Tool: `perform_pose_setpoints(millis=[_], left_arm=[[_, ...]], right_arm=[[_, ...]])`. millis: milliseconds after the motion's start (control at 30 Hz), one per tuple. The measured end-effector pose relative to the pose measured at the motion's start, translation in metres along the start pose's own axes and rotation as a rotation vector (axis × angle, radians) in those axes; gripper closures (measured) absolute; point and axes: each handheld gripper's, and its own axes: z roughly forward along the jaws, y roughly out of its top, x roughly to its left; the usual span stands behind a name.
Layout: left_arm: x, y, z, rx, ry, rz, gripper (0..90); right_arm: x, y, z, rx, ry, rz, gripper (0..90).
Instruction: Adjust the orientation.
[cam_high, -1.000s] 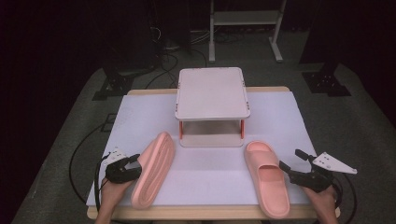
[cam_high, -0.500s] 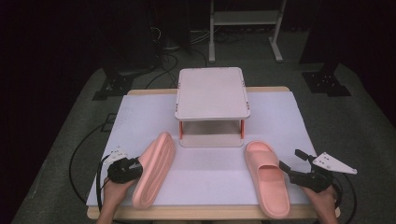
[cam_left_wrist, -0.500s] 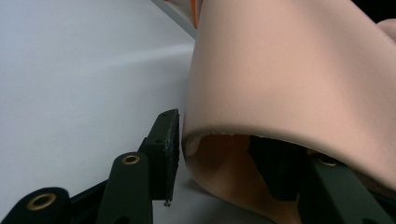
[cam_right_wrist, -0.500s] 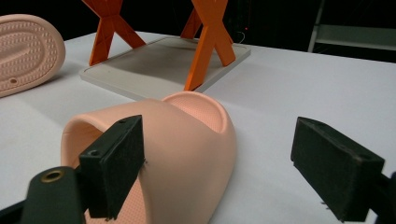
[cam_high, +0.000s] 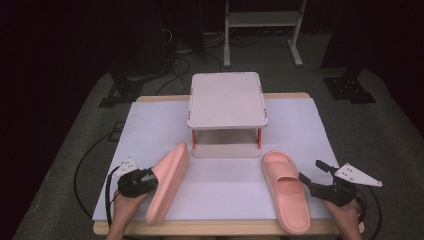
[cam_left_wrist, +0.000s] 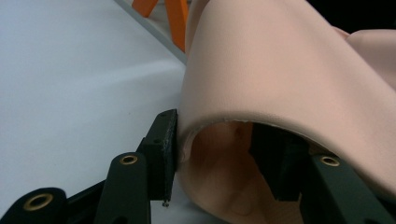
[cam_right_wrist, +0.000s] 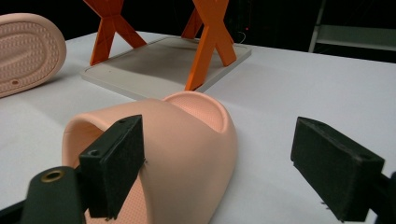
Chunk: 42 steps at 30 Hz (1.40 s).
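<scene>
On the white-covered table (cam_high: 150, 130), the left gripper (cam_high: 145, 178) has its jaws clamped on the strap of a soft pink foam slipper (cam_high: 167, 182), tipped onto its edge at the near left. The right gripper (cam_high: 314, 176) is spread wide, one jaw beside the strap of the second pink slipper (cam_high: 285, 192), which lies flat, sole down. A small two-tier beige rack with orange legs (cam_high: 227, 100) stands behind them.

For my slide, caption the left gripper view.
Left gripper clamped on the pink slipper's strap, one jaw inside and one outside, above the white table.
</scene>
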Motion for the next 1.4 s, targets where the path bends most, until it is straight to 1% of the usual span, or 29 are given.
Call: perform_pose_setpoints(millis=[133,167,233,400,467,567,667,700,767,800,867,900,933,1000,1100,1167,1333,1400], left_arm=[[-0.003,0.001,0.0,-0.016,-0.004,0.002,51.4],[-0.004,0.001,-0.001,-0.028,-0.013,0.001,51.4],[-0.004,0.002,-0.001,-0.023,-0.012,0.009,51.4],[-0.004,0.001,0.0,-0.015,-0.007,0.01,50.7],[-0.005,0.001,0.0,-0.026,-0.015,0.01,50.8],[-0.006,0.002,-0.001,-0.032,-0.022,0.021,50.9],[-0.007,0.002,0.0,-0.03,-0.024,0.018,51.5],[-0.008,0.002,0.0,-0.035,-0.028,0.024,51.6],[-0.008,0.002,0.0,-0.031,-0.026,0.032,51.6],[-0.008,0.002,0.001,-0.03,-0.022,0.028,51.6],[-0.009,0.001,0.003,-0.015,-0.037,0.03,50.4],[-0.011,0.001,0.004,-0.009,-0.025,0.04,51.2],[-0.011,0.001,0.004,-0.009,-0.025,0.04,51.2],[-0.013,0.002,0.007,-0.002,-0.041,0.042,50.8],[-0.015,0.002,0.009,0.003,-0.045,0.051,50.1],[-0.016,0.002,0.01,-0.001,-0.05,0.045,49.9],[-0.017,0.001,0.012,0.004,-0.055,0.046,48.3],[-0.018,0.001,0.013,0.013,-0.06,0.057,48.1]], right_arm=[[0.0,0.0,0.0,-0.001,0.0,-0.001,16.9],[0.0,0.0,0.0,-0.001,0.001,-0.001,17.0],[0.0,0.0,0.0,-0.001,0.002,-0.001,17.0],[0.0,0.0,0.0,-0.001,0.004,-0.001,17.0],[0.0,0.0,0.0,-0.002,0.005,-0.002,17.0],[0.0,0.0,0.0,-0.001,0.005,-0.001,17.0],[0.0,0.0,0.0,-0.002,0.006,-0.001,17.0],[0.0,0.0,0.0,-0.002,0.006,-0.004,17.0],[0.0,0.0,0.0,-0.002,0.007,-0.001,17.0],[0.0,0.0,0.0,-0.002,0.008,-0.001,17.0],[0.0,-0.001,0.0,-0.003,0.008,-0.001,17.0],[0.0,-0.001,0.0,-0.003,0.008,-0.002,17.0],[0.0,-0.001,0.0,-0.003,0.008,-0.002,17.0],[0.0,-0.001,0.0,-0.003,0.008,-0.002,17.0],[0.0,-0.001,0.0,-0.003,0.008,-0.002,17.0],[0.0,-0.001,0.0,-0.004,0.008,-0.004,17.0],[0.0,-0.001,0.0,-0.003,0.009,-0.003,17.0],[0.0,-0.001,0.0,-0.003,0.01,-0.002,17.0]])
